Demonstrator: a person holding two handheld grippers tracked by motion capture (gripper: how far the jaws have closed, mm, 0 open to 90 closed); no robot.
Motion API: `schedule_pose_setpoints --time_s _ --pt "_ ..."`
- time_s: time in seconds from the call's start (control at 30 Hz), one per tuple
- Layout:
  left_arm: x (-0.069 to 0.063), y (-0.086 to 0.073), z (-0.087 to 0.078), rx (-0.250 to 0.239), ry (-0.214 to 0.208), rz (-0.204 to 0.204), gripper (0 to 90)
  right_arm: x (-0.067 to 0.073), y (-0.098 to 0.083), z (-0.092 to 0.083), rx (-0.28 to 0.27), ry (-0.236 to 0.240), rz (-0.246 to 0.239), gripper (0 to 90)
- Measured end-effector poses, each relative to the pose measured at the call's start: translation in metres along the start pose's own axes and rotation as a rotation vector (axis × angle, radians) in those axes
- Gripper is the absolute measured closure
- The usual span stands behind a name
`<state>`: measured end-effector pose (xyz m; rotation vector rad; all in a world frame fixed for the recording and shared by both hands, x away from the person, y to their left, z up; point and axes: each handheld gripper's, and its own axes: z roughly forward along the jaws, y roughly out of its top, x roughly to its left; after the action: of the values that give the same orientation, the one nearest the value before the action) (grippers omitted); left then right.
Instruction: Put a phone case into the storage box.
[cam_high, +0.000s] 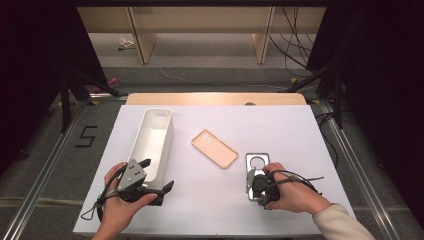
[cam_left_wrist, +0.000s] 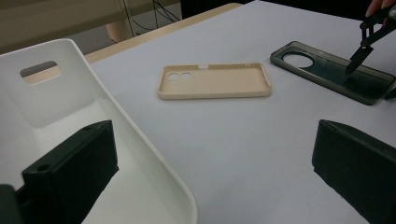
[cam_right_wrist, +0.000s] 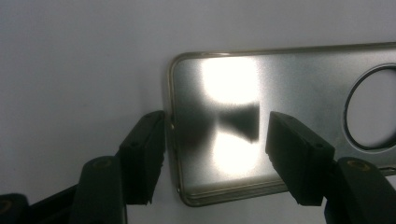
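High view: both phone cases lie on the white desk (cam_high: 210, 200), none yet in the long white plastic bin (cam_high: 151, 142). The right gripper (cam_right_wrist: 215, 140) has its jaws apart around the near end of the dark glossy phone case (cam_right_wrist: 280, 116); one jaw seems to touch its rim, not clearly. The left gripper (cam_high: 150, 181) waits open over the bin wall. The beige phone case (cam_high: 214, 148) lies untouched. Probably both cases must go inside.

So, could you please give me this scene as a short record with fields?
surface: white table
right gripper: open, one jaw outside the dark phone case's end rim, the other over its inside
left gripper: open, straddling the white bin's near wall
also on table: beige phone case, lying apart
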<state>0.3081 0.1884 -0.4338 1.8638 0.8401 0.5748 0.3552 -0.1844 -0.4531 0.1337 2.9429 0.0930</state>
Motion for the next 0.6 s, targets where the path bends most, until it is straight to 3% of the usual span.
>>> schedule_pose_setpoints --time_s 0.23,0.6 --pt "-0.0002 0.0000 0.0002 -0.002 0.000 0.000 0.0 -0.0001 0.0009 0.0005 0.004 0.004 -0.008 40.7" --pt "-0.0001 0.0002 -0.0001 -0.002 0.000 0.002 0.0 -0.0009 0.0008 -0.0010 0.007 0.050 -0.024 53.8"
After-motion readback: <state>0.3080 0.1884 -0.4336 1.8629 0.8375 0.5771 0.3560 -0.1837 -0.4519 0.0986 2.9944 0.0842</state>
